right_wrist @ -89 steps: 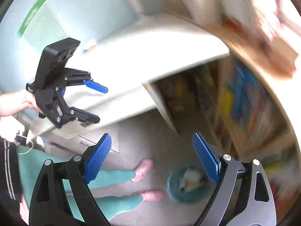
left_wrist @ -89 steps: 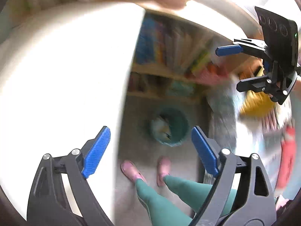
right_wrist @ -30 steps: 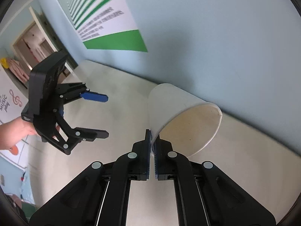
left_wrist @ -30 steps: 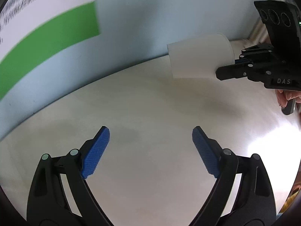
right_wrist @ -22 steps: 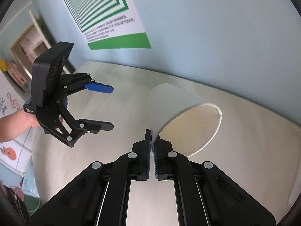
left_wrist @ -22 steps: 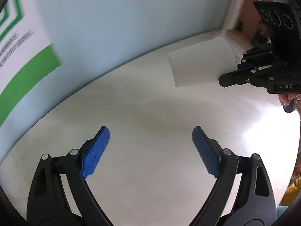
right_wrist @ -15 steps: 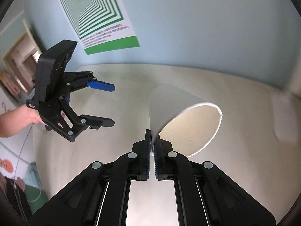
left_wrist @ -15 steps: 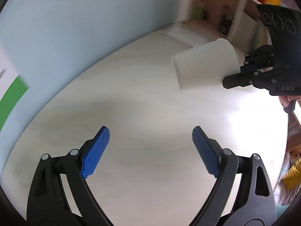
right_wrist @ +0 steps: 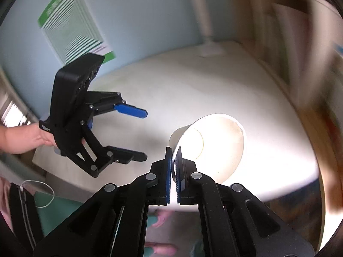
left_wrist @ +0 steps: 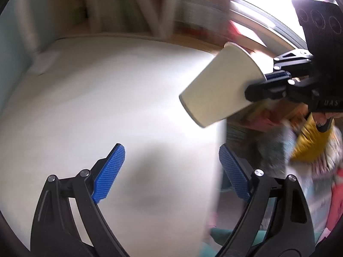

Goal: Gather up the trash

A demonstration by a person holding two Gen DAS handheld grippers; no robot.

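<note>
My right gripper (right_wrist: pixel 173 162) is shut on the rim of a white paper cup (right_wrist: pixel 216 145), held tilted in the air over the white table (right_wrist: pixel 193 85), its open mouth facing the camera. In the left wrist view the paper cup (left_wrist: pixel 218 90) hangs at the upper right, pinched by the right gripper (left_wrist: pixel 268 83), base pointing down-left near the table's right edge. My left gripper (left_wrist: pixel 171 167) is open and empty above the table (left_wrist: pixel 85 107). It shows in the right wrist view (right_wrist: pixel 141 135) left of the cup.
A bookshelf with colourful books (left_wrist: pixel 300 145) stands past the table's right edge, blurred. A green-and-white poster (right_wrist: pixel 72 27) hangs on the blue wall. A white lamp post (right_wrist: pixel 203 21) stands at the table's far edge. My legs and pink shoes (right_wrist: pixel 160 220) are below.
Both grippers have swung away from the wall toward the table's edge and bookshelf. The right gripper still holds the cup, now tilted more. The left stays open.
</note>
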